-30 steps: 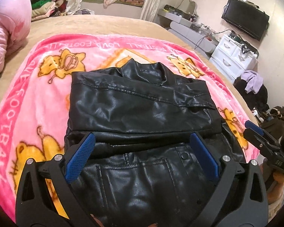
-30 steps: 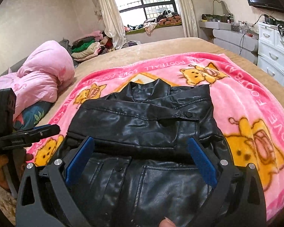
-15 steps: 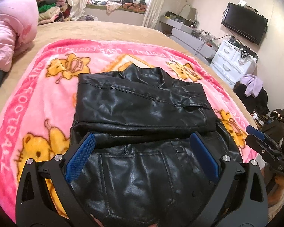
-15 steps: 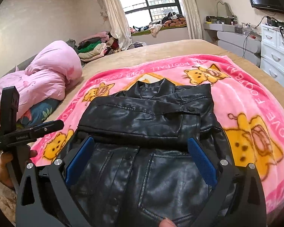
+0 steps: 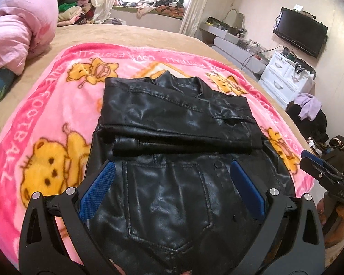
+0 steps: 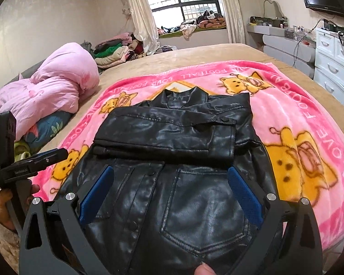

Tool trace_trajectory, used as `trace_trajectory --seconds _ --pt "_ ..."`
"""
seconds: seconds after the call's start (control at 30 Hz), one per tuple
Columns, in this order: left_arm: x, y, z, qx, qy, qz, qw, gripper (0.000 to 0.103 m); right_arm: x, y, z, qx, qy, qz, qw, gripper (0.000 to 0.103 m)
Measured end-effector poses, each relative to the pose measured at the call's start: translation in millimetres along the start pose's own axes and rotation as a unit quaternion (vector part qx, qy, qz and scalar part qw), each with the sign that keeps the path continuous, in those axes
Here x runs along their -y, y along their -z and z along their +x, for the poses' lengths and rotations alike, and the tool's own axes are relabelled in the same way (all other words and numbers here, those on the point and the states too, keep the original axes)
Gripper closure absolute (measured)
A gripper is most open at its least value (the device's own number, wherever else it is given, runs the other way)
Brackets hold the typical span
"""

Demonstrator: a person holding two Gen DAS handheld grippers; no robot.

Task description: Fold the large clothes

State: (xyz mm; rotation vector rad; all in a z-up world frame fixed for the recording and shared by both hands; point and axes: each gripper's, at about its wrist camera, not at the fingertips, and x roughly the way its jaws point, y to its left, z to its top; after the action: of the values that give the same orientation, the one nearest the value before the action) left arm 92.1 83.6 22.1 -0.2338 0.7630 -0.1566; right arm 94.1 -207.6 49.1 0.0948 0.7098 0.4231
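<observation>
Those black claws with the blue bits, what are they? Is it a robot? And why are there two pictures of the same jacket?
It is not a robot. A person holds one grabbing tool in each hand, and each tool has a little camera looking forward along its jaws. One picture comes from the left gripper, the other from the right gripper, so you see the same bed from two spots. The blue bits are grippy pads on the jaws. Both sets of jaws are wide open and hold nothing. On the bed lies a pink cartoon blanket, and on it a black leather jacket with its sleeves folded across its front. In each picture you can also spot the other tool at the edge.
</observation>
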Motion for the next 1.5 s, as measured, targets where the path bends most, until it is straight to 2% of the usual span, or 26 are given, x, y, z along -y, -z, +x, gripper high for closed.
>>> trace_trajectory --seconds 0.47,1.27,1.5 --pt "-3.3 24.1 -10.6 0.000 -0.026 -0.007 0.9996 0.009 18.4 21.7 -9.4 -0.023 0.009 0.005 1.000 0.005" --pt "-36.7 75.5 -13.3 -0.049 -0.084 -0.044 0.9943 0.009 45.3 63.9 -10.4 -0.070 0.024 0.012 0.997 0.005" --pt "-44.0 88.2 -13.8 -0.065 -0.084 -0.048 0.9932 0.009 64.1 75.6 -12.7 -0.090 0.007 0.036 0.995 0.005"
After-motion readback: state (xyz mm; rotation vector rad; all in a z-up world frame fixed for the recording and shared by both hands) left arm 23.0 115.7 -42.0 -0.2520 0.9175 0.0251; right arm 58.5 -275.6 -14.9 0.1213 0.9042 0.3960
